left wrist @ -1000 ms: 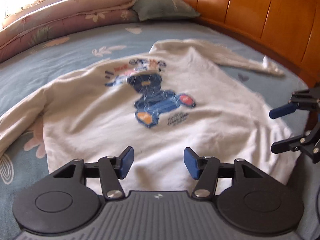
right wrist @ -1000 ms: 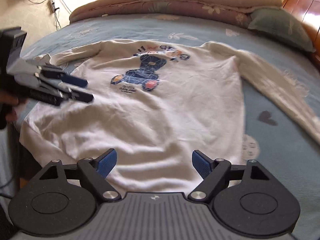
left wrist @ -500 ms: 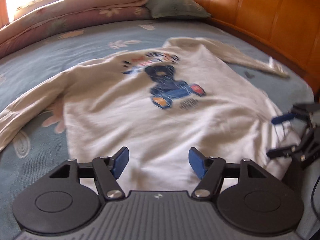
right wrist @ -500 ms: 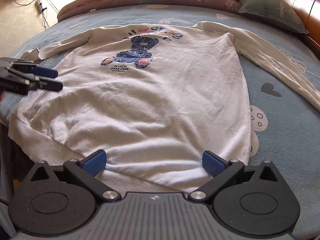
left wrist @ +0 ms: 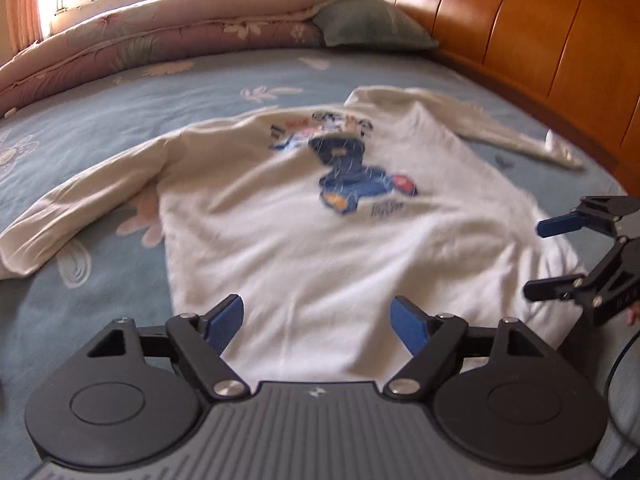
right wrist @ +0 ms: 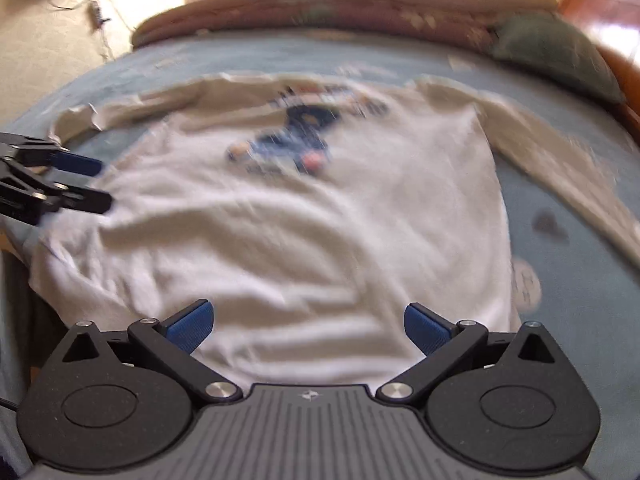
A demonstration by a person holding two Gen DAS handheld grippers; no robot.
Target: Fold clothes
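We hold our left gripper (left wrist: 318,320) tilted down and forward, its jaws opening with nothing between the blue fingers (left wrist: 224,322). Our right gripper (right wrist: 308,326) tilts down likewise, spread to its widest and gripping nothing. Each shows at the edge of the other's view: the right gripper at far right, the left gripper at far left.

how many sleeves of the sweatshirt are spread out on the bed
2. One sleeve stretches toward the left of the left wrist view; the other sleeve reaches right, toward the wooden headboard. Neither is folded in yet.
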